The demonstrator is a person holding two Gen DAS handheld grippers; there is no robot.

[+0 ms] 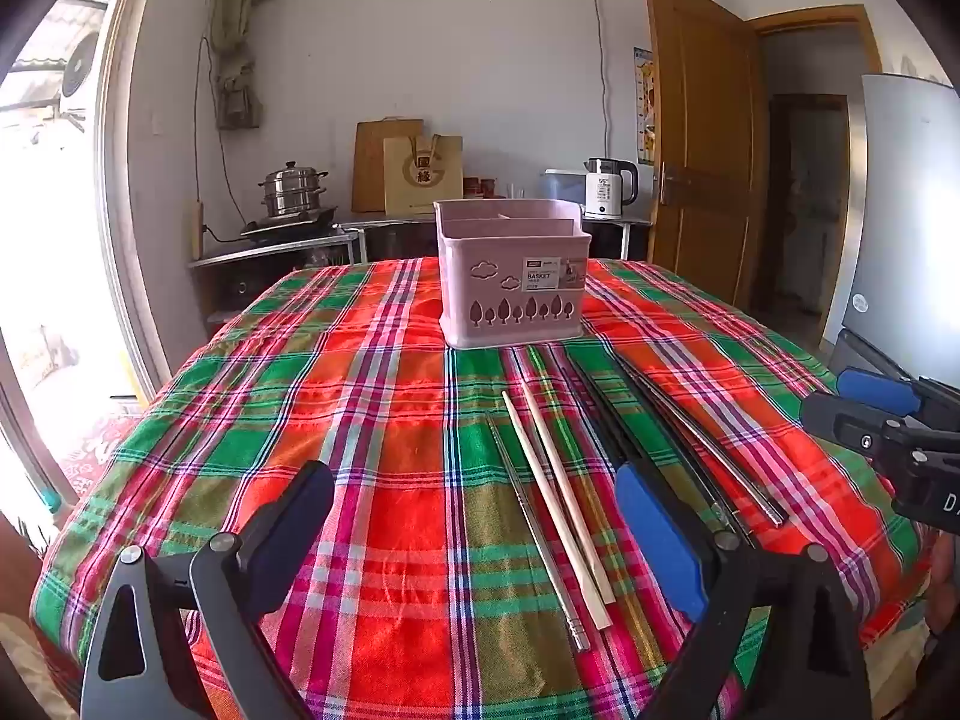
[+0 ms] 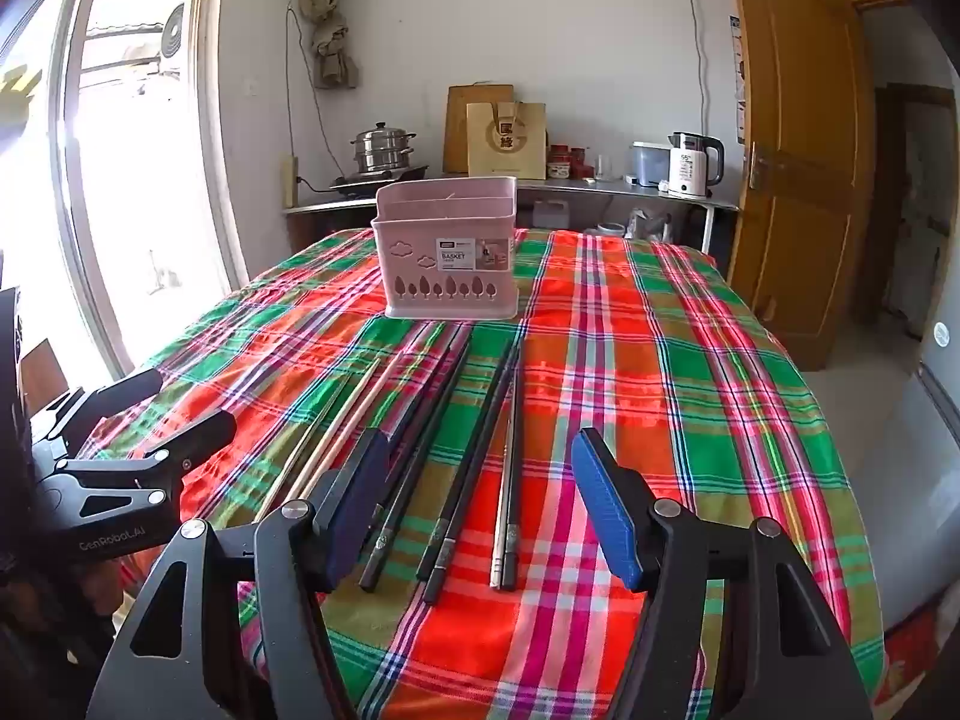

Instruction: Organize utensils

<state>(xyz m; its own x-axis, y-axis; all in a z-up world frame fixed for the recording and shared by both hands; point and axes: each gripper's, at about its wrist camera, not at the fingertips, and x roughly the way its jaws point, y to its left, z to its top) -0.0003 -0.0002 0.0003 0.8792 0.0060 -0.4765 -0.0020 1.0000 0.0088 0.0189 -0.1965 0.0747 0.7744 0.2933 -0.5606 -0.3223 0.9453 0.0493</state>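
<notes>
Chopsticks lie loose on the plaid desk (image 1: 372, 396): wooden chopsticks (image 1: 558, 510) between the left gripper (image 1: 480, 546) jaws, black chopsticks (image 2: 456, 468) between the right gripper (image 2: 480, 510) jaws. Both jaws gape wide, gripping nothing. Farther back stands the pink basket (image 1: 510, 282), upright.

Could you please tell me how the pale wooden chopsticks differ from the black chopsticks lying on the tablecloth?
The wooden chopsticks are light tan and plain, while the black chopsticks are dark with small decorated bands near their thick ends. The wooden chopsticks lie nearer the left gripper; the black chopsticks lie in front of the right gripper. Both lie flat on the plaid tablecloth, running toward the pink basket, untouched.
</notes>
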